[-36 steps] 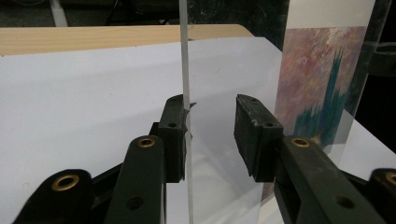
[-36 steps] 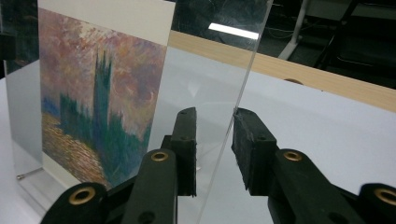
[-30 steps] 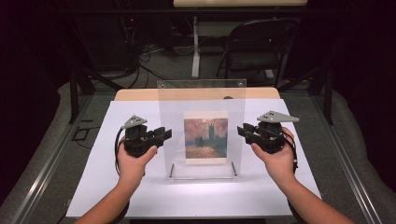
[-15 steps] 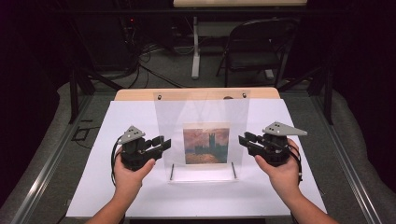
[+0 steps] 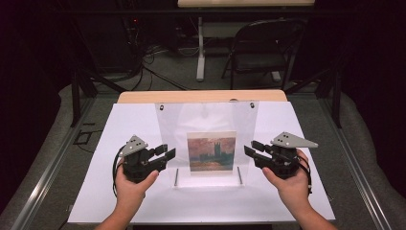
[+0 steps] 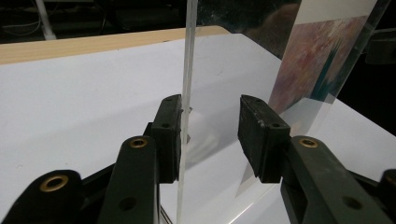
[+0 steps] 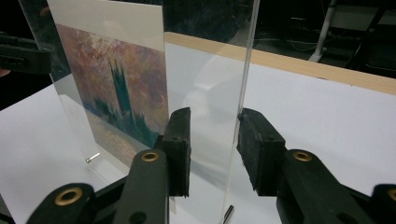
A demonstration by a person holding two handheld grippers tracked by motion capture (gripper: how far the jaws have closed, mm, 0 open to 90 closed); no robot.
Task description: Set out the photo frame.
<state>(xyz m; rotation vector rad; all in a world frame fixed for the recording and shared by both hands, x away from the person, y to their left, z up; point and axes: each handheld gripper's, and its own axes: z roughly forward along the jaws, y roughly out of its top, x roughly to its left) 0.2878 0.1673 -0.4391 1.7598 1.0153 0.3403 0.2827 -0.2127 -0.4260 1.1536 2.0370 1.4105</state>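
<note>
Clear upright acrylic picture frame [image 5: 207,139] with reddish painting print [image 5: 211,152] inside stands mid white table sheet [image 5: 119,129], on two small metal pins.

Left gripper [image 5: 165,152] at frame's left edge — in left gripper view panel edge [image 6: 187,93] sits between jaws, touching or just beside left-hand pad [image 6: 170,135], other pad apart; jaws have just been opening, not clamped.

Right gripper [image 5: 253,148] at frame's right edge — panel edge [image 7: 240,107] between pads, gaps both sides; jaws have just been opening too.
</note>
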